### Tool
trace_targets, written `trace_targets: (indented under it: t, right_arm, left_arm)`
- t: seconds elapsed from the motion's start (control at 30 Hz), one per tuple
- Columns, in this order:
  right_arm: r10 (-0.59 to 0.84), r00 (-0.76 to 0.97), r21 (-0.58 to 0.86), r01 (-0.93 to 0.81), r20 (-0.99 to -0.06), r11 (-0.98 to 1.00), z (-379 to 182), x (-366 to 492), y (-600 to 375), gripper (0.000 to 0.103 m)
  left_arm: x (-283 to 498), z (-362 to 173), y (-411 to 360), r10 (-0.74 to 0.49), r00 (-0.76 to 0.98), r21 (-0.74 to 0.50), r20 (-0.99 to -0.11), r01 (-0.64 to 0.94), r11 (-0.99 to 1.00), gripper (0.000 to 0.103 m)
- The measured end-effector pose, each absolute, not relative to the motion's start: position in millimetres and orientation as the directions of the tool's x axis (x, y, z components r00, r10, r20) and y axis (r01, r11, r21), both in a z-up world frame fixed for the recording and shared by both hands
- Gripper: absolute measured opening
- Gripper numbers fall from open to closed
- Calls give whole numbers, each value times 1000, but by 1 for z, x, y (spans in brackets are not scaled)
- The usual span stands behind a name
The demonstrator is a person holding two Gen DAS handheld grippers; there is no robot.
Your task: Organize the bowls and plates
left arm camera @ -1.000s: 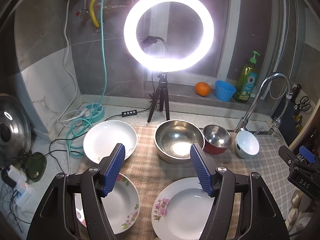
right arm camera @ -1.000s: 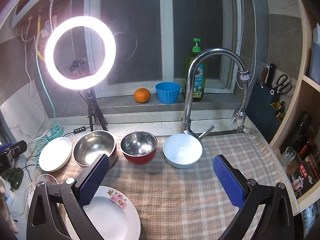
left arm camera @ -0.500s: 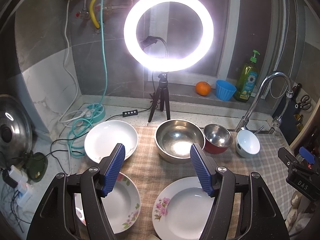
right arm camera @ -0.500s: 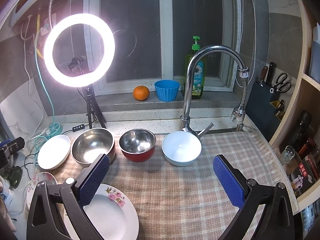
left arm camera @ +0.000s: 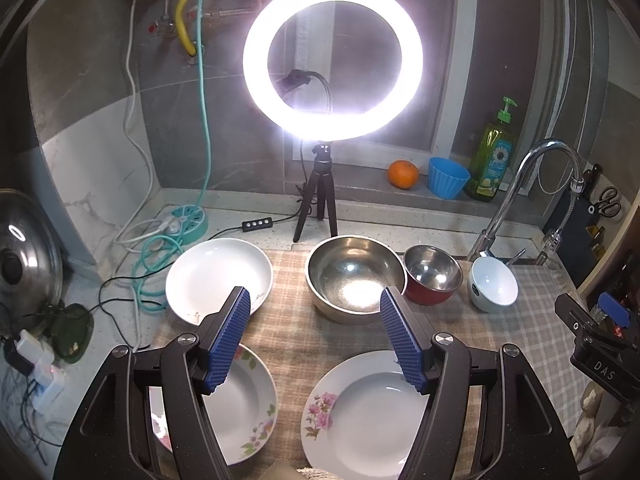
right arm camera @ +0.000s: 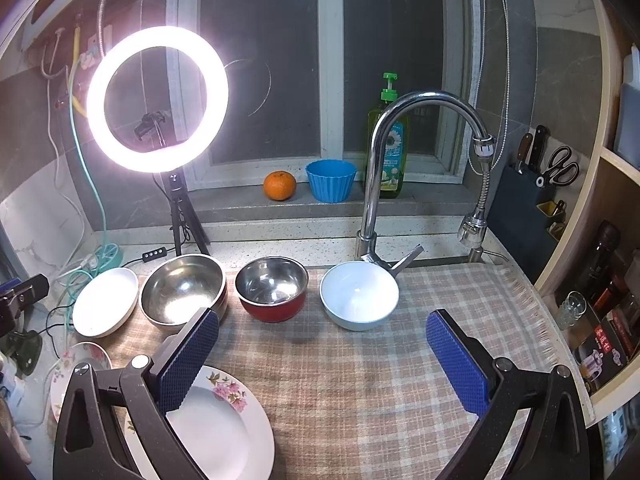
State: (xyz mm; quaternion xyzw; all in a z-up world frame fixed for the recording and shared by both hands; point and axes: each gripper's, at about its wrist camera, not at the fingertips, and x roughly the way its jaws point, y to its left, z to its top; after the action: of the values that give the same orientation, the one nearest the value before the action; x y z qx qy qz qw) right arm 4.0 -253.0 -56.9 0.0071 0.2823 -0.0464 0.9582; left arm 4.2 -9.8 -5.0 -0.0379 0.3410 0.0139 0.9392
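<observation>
Beneath the left claw (left arm camera: 315, 336): two round white flower-rimmed plates (left arm camera: 366, 412), untouched on the checked cloth (left arm camera: 296, 332). Beyond its tips, the large steel bowl (left arm camera: 354, 276). Hardly shifted from a second earlier; both claws spread wide, empty, right claw (right arm camera: 322, 356) included. Nothing organized yet.

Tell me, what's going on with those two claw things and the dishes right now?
Left gripper open, empty, above the plates. Right gripper open, empty. Bowls and plates all separate on the checked cloth. Nothing blocking.
</observation>
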Motion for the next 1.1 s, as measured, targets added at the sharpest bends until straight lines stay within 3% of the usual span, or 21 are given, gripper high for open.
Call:
trace_targets:
  t: [1.1]
  right_arm:
    - [-55, 811, 8, 73, -583, 997, -73, 16, -256, 103]
  left_arm:
    - [14, -19, 2, 11, 736, -66, -677, -75, 995, 67]
